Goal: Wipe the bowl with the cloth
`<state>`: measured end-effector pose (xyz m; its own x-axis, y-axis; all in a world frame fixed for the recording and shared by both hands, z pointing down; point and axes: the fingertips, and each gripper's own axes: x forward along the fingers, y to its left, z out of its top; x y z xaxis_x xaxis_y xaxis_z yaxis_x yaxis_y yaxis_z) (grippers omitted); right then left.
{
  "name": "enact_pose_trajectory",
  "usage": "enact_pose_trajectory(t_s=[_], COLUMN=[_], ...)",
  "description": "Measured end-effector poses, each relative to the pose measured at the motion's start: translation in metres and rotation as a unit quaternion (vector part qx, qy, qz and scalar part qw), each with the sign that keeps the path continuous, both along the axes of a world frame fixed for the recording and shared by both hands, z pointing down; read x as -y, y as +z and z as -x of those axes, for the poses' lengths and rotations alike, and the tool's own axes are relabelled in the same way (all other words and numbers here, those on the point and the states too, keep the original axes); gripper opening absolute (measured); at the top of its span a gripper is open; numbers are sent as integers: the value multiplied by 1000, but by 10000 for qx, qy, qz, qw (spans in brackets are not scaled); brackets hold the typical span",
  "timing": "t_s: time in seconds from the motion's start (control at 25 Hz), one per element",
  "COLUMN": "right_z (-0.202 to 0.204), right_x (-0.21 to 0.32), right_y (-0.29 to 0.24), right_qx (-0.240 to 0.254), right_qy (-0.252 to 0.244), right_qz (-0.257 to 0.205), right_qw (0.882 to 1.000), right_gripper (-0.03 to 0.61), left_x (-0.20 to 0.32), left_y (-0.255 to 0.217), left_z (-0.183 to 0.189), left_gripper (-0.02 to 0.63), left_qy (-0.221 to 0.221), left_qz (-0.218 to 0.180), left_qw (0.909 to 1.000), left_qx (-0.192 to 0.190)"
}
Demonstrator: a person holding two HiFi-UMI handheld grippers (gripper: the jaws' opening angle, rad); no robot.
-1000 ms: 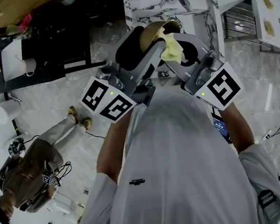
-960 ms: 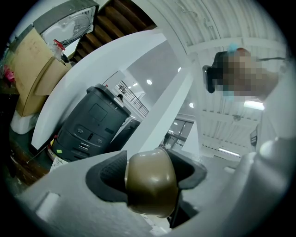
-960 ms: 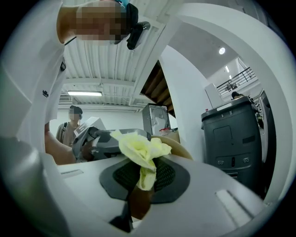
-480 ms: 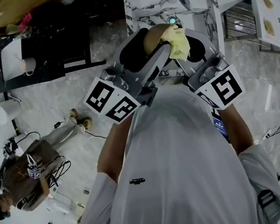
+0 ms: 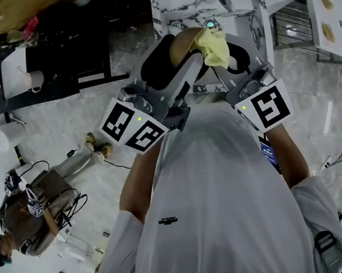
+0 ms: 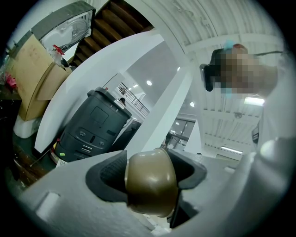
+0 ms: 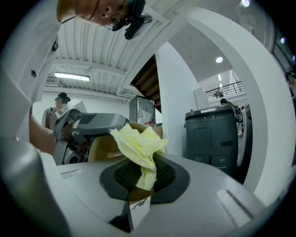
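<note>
I have the left gripper [image 5: 190, 60] with its jaws closed on the rim of the brown bowl [image 6: 150, 183]. In the left gripper view, the bowl's wall fills the gap between the 2 dark pads. The bowl is held in the air ahead of the white-shirted torso and tipped on its side, with the marble counter [image 5: 172, 6] beyond it in the head view.

The right gripper [image 7: 144, 178] has its jaws clamped on the yellow cloth [image 7: 138, 141]. They pinch its lower end, and the rest bunches up above the pads. From the head view I see the cloth lying over the bowl's right edge, and the 2 grippers meet there in a V. In the right gripper view the bowl sits just behind the cloth.

A dark grey unit [image 6: 92, 125] stands in the background. Another person [image 5: 36, 211] is on the pale floor at lower left.
</note>
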<state>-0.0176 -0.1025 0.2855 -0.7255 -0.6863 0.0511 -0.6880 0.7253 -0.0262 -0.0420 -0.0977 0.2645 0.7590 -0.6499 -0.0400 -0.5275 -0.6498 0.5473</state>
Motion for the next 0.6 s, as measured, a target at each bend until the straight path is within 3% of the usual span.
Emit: enact_pose_trajectory(t_s=[0.16, 0.32, 0.6], right_z=[8, 10, 19], right_x=[-4, -14, -26], right_y=[4, 26, 31], right_qx=[-498, -1563, -1851], right_qy=[31, -172, -413], right_qz=[-245, -186, -282], right_qw=[9985, 9874, 9815], right_gripper=[41, 41, 43], left_x=[2, 3, 7], left_y=[-3, -3, -3], left_z=[4, 7, 7], left_gripper=[278, 278, 278], left_qy=[-18, -60, -89], left_qz=[62, 119, 138], left_qw=[10000, 9999, 9998], left_qx=[-73, -109, -130])
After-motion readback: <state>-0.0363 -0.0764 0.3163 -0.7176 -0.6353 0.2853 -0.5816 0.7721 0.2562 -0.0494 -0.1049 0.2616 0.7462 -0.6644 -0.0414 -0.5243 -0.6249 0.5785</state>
